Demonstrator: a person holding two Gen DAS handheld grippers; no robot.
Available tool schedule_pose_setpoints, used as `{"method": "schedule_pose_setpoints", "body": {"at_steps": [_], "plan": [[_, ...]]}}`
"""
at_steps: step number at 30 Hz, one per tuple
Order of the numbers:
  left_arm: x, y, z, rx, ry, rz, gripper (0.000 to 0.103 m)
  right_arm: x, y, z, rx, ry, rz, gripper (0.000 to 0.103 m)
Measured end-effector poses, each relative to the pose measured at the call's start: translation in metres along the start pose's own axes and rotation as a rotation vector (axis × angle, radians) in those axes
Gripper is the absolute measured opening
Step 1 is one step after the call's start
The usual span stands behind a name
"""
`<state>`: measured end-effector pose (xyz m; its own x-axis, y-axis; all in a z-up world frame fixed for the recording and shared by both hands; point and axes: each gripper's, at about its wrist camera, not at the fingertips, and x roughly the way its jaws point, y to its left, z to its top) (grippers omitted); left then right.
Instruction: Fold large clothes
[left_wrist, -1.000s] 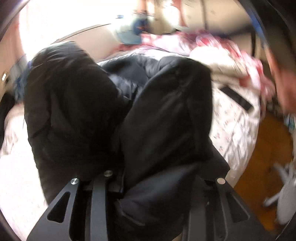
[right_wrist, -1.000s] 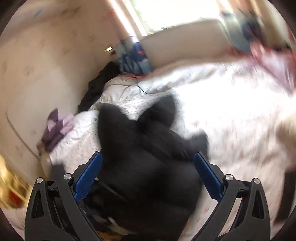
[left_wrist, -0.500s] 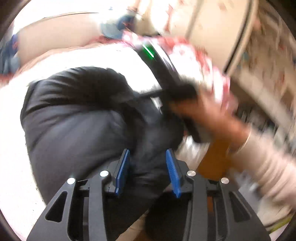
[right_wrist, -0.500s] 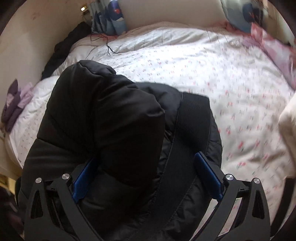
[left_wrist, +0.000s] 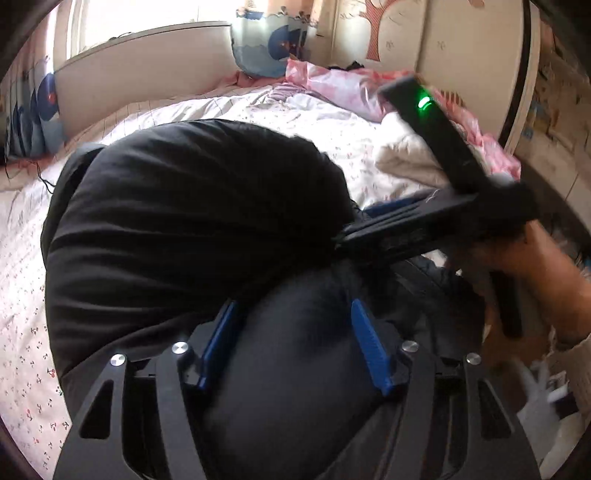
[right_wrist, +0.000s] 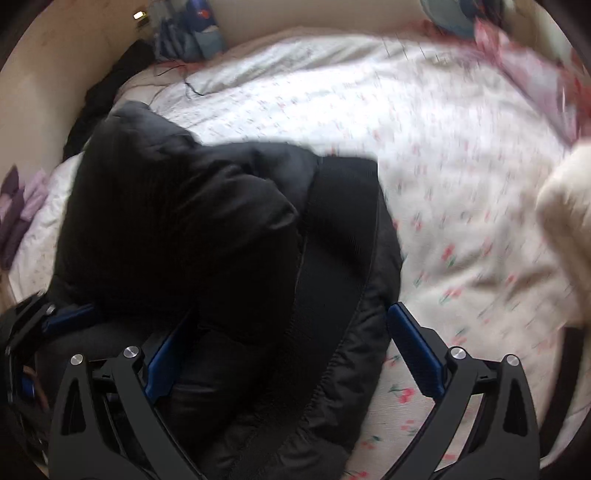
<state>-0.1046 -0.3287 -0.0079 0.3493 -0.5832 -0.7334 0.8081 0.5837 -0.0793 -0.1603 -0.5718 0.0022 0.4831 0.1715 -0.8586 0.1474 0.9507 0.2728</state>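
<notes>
A bulky black puffer jacket (left_wrist: 192, 221) lies bunched on the floral bedsheet (left_wrist: 22, 288); it also fills the lower left of the right wrist view (right_wrist: 207, 236). My left gripper (left_wrist: 295, 343) is partly open, its blue pads around a thick fold of the jacket without pinching it tight. My right gripper (right_wrist: 291, 350) is wide open over the jacket's near edge, with the ribbed black band between its fingers. The right gripper also shows in the left wrist view (left_wrist: 424, 229), held by a hand at the jacket's right side.
A cream garment (left_wrist: 406, 162) and pink bedding (left_wrist: 351, 88) lie at the bed's far right. A blue patterned pillow (left_wrist: 266, 48) stands against the headboard. Purple clothes (right_wrist: 18, 206) and a dark garment (right_wrist: 107, 92) lie at the bed's left edge.
The jacket has dropped from being held up to lying on the bed. My left gripper has opened wider around its fold. My right gripper has stayed open and shifted slightly right.
</notes>
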Motion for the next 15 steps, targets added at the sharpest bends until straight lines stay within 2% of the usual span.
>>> {"method": "schedule_pose_setpoints", "body": {"at_steps": [2,3,8,9,11,13,15], "plan": [[0.01,-0.003,-0.003,-0.004,0.028,-0.006,0.061,0.009,-0.015,-0.008,0.087,0.028,0.062,0.096],[0.011,-0.005,-0.003,0.002,0.031,-0.005,0.062,0.002,-0.017,-0.01,0.1,0.016,0.058,0.096],[0.012,-0.013,-0.007,0.034,0.019,0.017,0.066,-0.059,0.012,0.011,-0.004,-0.148,-0.064,0.096],[0.015,-0.016,-0.007,0.033,0.018,0.016,0.066,-0.065,0.018,0.018,-0.023,-0.178,-0.094,0.096],[0.013,-0.015,-0.007,0.028,0.013,0.017,0.066,-0.056,0.019,0.03,-0.021,-0.178,-0.116,0.096],[0.012,-0.014,-0.01,0.024,0.003,0.016,0.066,-0.03,0.004,0.037,0.046,-0.15,-0.087,0.096],[0.005,-0.012,-0.013,0.026,-0.002,0.016,0.067,0.003,-0.022,0.031,0.179,-0.12,0.038,0.096]]}}
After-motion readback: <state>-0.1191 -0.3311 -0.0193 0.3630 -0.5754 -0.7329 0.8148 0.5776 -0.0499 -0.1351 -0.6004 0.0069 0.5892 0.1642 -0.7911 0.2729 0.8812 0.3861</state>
